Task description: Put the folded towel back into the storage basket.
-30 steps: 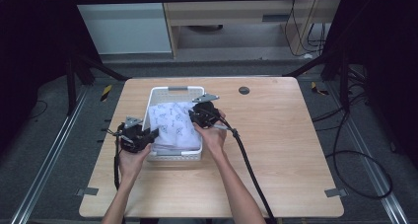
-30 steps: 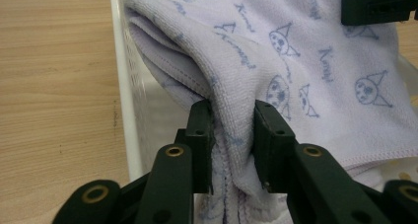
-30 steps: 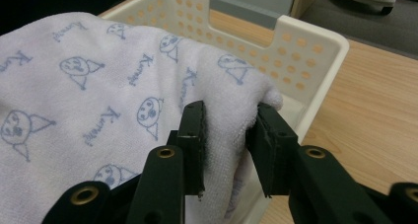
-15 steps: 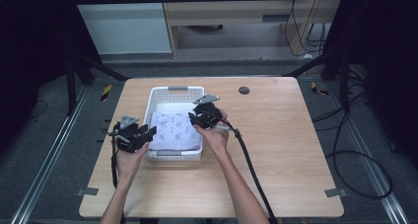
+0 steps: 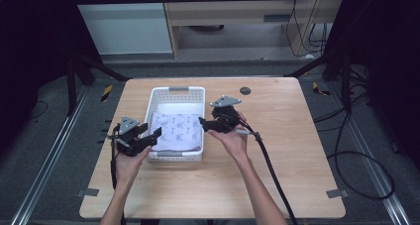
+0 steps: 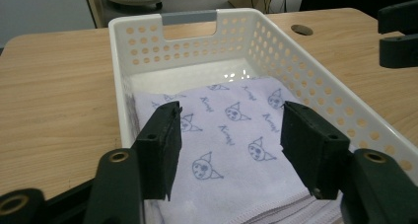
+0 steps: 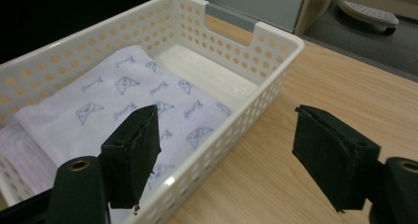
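One white perforated basket (image 5: 177, 93) stands on the wooden table (image 5: 277, 150), holding one folded white cloth (image 5: 177, 131) printed with small blue figures, which lies in its near half. Two grippers flank it: the left gripper (image 5: 148, 137) at the near left rim and the right gripper (image 5: 205, 124) at the right rim. Both have just been opening their jaws, which stand released with nothing gripped.
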A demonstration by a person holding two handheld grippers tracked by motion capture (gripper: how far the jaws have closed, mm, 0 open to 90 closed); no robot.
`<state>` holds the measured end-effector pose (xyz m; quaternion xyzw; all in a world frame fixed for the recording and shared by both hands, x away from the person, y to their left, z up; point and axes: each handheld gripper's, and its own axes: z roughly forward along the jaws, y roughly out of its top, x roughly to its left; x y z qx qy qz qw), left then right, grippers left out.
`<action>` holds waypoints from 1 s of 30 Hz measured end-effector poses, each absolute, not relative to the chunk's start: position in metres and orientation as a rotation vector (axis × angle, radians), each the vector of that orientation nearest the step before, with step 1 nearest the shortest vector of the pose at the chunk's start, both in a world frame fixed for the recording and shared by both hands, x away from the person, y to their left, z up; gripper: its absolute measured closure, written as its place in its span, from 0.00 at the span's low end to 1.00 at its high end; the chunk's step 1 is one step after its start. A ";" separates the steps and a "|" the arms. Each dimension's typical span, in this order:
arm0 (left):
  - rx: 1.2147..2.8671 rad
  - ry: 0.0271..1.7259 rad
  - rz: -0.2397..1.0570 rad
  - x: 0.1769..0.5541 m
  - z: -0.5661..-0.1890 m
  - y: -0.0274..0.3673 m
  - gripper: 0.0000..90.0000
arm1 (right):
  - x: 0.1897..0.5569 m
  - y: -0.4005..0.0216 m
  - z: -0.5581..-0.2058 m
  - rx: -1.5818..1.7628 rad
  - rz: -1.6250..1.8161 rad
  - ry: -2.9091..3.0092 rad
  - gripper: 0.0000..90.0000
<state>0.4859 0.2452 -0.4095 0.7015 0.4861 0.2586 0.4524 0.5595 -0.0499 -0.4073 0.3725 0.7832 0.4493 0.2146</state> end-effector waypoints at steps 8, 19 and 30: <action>1.778 1.154 0.635 0.477 -0.413 0.242 0.36 | 0.537 -0.100 -0.413 1.066 1.268 2.163 0.22; 1.788 1.119 0.666 0.458 -0.420 0.248 0.27 | 0.507 -0.163 -0.429 1.095 1.264 2.137 0.19; 1.797 1.091 0.669 0.447 -0.429 0.252 0.22 | 0.480 -0.209 -0.445 1.146 1.275 2.089 0.17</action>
